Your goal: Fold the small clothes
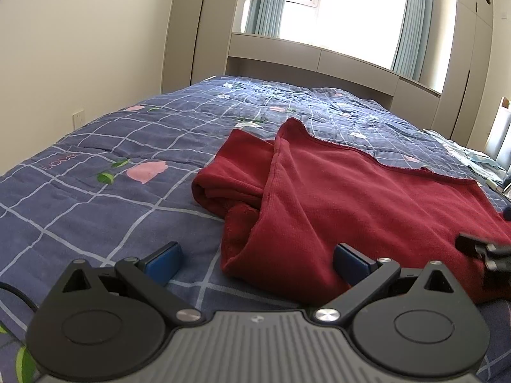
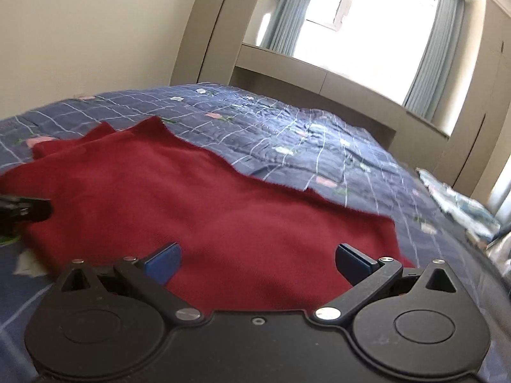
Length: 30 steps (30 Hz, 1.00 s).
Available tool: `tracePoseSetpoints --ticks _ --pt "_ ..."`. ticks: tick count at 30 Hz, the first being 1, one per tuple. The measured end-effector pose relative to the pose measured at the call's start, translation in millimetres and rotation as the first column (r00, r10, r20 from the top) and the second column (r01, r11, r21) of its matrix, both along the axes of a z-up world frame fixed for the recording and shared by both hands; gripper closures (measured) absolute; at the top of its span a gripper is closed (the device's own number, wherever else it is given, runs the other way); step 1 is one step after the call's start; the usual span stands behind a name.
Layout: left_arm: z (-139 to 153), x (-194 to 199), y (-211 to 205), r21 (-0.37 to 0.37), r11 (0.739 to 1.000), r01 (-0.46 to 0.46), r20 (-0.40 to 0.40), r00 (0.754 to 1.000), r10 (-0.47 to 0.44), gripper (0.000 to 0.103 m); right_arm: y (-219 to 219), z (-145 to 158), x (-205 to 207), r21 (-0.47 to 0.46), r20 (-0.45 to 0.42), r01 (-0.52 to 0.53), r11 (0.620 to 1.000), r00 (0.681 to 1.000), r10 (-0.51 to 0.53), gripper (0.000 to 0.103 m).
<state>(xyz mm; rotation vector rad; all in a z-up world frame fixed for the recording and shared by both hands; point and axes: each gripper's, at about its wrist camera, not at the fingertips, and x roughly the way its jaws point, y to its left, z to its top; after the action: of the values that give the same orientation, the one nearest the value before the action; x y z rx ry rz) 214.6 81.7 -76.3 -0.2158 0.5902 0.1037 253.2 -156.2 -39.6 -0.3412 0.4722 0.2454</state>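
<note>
Dark red cloth (image 1: 351, 191) lies rumpled on the blue checked bed (image 1: 95, 207), left side bunched. Left claw (image 1: 255, 260) and right claw (image 2: 257, 260) both spread wide, holding nothing, lower frame.

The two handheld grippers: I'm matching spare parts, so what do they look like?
Left gripper: black linkage arms with silver pivot screws, round black housings, a ribbed grey centre body, blue finger pads, and a black cable at its left edge. Right gripper: the same black arms and blue pads, but a smooth black centre body.
</note>
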Motion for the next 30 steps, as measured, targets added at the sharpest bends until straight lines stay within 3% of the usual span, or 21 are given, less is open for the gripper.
tracePoseSetpoints --ticks 4,14,30 --pt "0 0 0 0.001 1.000 0.000 0.000 1.000 0.000 0.000 2 -7 -15 0.020 -0.019 -0.020 1.000 1.000 0.020 0.001" --pt "0 0 0 0.004 1.000 0.000 0.001 1.000 0.000 0.000 -1 -21 -8 0.073 -0.106 -0.017 0.997 0.994 0.025 0.001" --pt "-1 -1 0 0.010 1.000 -0.002 0.005 1.000 0.002 0.000 -3 -23 -12 0.085 -0.091 -0.017 0.996 0.996 0.025 0.001"
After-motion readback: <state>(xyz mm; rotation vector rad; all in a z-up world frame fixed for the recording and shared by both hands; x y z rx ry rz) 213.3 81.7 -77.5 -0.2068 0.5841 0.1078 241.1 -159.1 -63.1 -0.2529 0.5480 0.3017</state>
